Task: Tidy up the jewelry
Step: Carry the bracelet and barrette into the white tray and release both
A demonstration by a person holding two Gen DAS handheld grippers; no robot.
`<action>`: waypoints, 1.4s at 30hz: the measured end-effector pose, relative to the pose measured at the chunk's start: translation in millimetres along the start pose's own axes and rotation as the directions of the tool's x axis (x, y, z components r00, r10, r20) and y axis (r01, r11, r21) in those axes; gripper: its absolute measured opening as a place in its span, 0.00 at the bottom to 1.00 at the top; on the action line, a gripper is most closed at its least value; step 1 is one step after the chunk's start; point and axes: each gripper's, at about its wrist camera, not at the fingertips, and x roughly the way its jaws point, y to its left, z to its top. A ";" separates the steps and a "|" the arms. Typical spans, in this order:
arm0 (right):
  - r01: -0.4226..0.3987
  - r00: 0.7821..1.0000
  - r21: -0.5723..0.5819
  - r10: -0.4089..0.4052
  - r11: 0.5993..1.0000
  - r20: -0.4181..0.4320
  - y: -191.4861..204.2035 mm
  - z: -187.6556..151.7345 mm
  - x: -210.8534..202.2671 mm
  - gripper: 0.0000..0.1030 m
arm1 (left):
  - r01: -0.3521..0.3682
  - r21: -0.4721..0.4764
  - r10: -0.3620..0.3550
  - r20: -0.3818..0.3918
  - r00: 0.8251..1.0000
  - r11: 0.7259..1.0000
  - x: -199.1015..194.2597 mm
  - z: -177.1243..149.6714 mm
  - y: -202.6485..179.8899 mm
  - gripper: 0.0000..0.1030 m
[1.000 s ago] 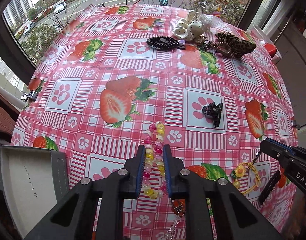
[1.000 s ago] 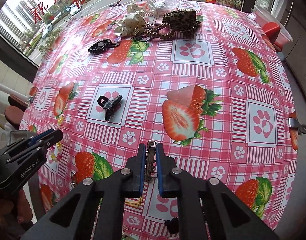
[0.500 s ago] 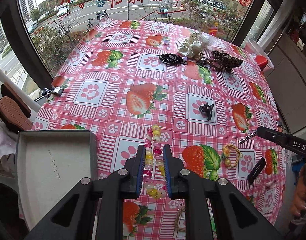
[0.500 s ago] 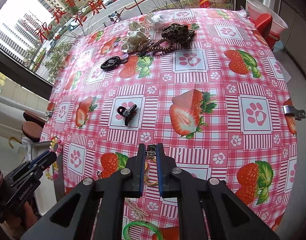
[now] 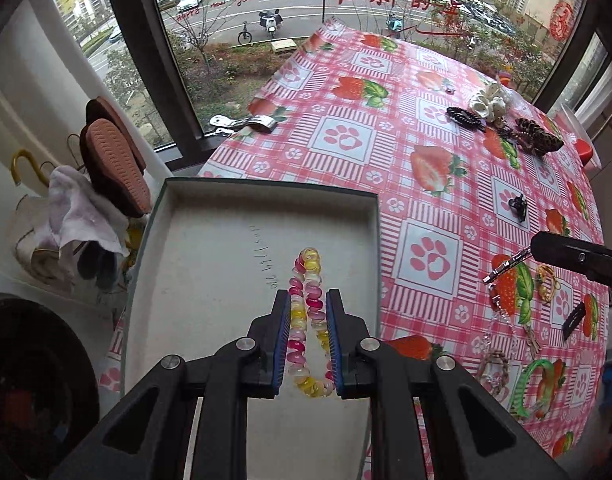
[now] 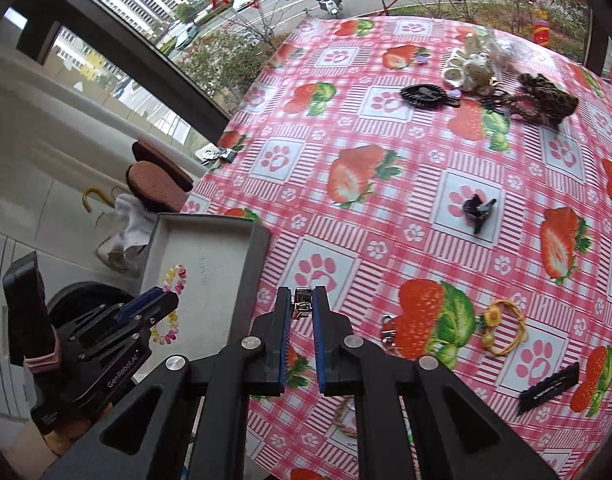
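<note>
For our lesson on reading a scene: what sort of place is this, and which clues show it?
Probably a home, at a table by a large window above a street. Clues: the strawberry-print tablecloth, slippers drying near the sill, and hair accessories spread out for sorting.

A strawberry-print tablecloth (image 5: 345, 140) covers the table; slippers (image 5: 114, 160) lean by the window.

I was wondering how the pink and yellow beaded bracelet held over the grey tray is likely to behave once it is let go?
The bracelet hangs in a squeezed loop between the left gripper fingers, so it is probably floppy. Its small glossy beads look light and may slide slightly on the tray.
</note>
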 end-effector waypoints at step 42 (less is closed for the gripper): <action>0.010 0.986 -0.114 -0.028 0.993 -0.163 77.6 38.3 148.7 0.38 | -0.162 -0.066 0.164 0.015 0.986 0.985 64.9 16.2 60.6 1.00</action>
